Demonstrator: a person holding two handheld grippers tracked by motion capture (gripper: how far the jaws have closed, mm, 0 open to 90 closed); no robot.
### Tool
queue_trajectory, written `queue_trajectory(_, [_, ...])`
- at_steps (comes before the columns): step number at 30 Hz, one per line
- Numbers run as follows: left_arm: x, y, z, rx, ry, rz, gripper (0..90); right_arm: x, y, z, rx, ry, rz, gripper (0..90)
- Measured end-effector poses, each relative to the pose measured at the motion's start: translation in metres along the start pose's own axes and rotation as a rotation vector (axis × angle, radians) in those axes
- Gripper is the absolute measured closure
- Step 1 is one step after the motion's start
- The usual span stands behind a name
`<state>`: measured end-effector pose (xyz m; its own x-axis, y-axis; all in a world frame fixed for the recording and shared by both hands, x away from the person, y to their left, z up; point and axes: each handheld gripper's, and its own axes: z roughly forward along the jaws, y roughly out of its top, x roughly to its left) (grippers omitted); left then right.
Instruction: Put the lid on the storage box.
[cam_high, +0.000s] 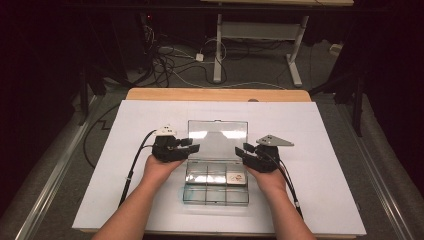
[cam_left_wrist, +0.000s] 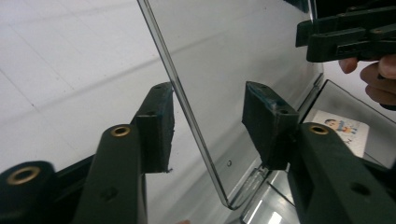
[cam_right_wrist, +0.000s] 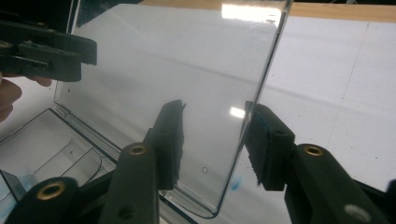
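On the white table (cam_high: 320, 150) a clear plastic compartment box (cam_high: 216, 187) sits in the middle, its transparent lid (cam_high: 218, 139) swung up and back. The left gripper (cam_high: 194, 146) straddles the lid's left edge – one pad touching or just beside it, the other apart, so the jaws are partly spread with no firm grip to be seen. One compartment holds a small printed card (cam_high: 235, 177) – the others look bare. The right gripper (cam_high: 241, 149) straddles the lid's right edge likewise, pads just clear.
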<state>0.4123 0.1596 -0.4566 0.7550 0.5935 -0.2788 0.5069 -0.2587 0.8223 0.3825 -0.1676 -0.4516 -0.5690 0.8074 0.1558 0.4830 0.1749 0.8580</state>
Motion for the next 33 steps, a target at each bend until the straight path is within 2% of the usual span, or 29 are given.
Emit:
queue_trajectory(4, [-0.004, 0.001, -0.006, -0.014, 0.009, 0.020, 56.6, 0.001, 0.000, -0.004, -0.007, -0.007, -0.018, 63.2])
queue_trajectory(7, [-0.005, 0.001, -0.009, -0.006, 0.019, 0.036, 58.8, 0.001, 0.000, -0.007, -0.008, -0.016, -0.023, 66.1])
queue_trajectory(13, [-0.007, -0.001, -0.011, -0.012, 0.018, 0.032, 62.2, 0.000, -0.001, -0.013, -0.008, -0.036, -0.043, 73.1])
queue_trajectory(20, [-0.012, -0.005, -0.016, -0.041, 0.028, 0.052, 68.0, 0.004, -0.007, -0.028, -0.008, -0.044, -0.074, 78.5])
queue_trajectory(26, [-0.020, -0.012, -0.021, -0.082, 0.031, 0.053, 71.4, 0.005, -0.018, -0.045, -0.022, -0.018, -0.085, 83.1])
queue_trajectory(30, [-0.025, -0.014, -0.025, -0.084, 0.048, 0.074, 72.7, 0.007, -0.026, -0.053, -0.027, -0.003, -0.091, 89.6])
queue_trajectory(33, [-0.027, -0.016, -0.025, -0.087, 0.053, 0.070, 72.8, 0.009, -0.033, -0.057, -0.032, 0.009, -0.091, 90.0])
